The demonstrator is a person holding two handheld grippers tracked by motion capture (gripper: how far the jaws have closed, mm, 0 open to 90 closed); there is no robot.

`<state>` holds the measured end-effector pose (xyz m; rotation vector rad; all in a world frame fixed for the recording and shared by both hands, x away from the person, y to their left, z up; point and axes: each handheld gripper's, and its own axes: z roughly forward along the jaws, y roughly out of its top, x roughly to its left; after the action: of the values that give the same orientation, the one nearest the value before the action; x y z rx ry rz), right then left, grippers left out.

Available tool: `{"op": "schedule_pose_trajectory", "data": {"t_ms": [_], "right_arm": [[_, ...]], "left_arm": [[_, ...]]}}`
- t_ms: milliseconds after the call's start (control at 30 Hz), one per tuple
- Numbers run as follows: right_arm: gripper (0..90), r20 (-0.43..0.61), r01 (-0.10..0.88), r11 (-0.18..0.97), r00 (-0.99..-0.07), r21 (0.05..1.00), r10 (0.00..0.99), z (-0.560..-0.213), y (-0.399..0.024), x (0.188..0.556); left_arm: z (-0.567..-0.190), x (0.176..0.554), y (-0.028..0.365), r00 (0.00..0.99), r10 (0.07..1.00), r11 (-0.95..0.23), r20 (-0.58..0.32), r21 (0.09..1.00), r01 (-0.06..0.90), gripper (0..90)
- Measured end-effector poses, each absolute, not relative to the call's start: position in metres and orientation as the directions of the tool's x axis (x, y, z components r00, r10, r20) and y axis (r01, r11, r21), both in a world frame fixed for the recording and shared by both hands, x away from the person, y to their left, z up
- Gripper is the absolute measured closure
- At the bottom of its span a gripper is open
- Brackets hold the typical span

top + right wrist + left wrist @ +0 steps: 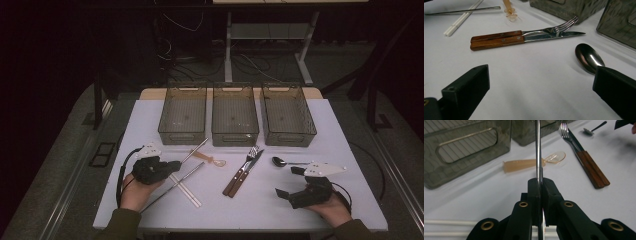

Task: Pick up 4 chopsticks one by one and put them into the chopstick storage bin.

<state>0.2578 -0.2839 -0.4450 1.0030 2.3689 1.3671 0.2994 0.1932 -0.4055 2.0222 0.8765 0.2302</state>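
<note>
Left gripper [541,185] clamped on a metal chopstick [538,150] above the white table [280,200] near the amber plastic spoon [534,163]; right gripper [541,87] with jaws spread wide, empty, beside the steel spoon [589,57].

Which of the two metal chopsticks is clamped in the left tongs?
The far one, angled toward the left bin, runs between the shut left tongs. The other metal chopstick lies free, crossing the white pair.
</note>
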Motion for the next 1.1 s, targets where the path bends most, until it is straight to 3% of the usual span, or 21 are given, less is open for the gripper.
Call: {"op": "schedule_pose_trajectory", "data": {"t_ms": [1100], "right_arm": [[1.1, 0.162, 0.464, 0.318, -0.738, 0.827, 0.655, -0.447, -0.285, 0.264]], "left_arm": [[-0.38, 0.346, 0.179, 0.717, 0.68, -0.286, -0.154, 0.845, 0.453, 85.0]]}}
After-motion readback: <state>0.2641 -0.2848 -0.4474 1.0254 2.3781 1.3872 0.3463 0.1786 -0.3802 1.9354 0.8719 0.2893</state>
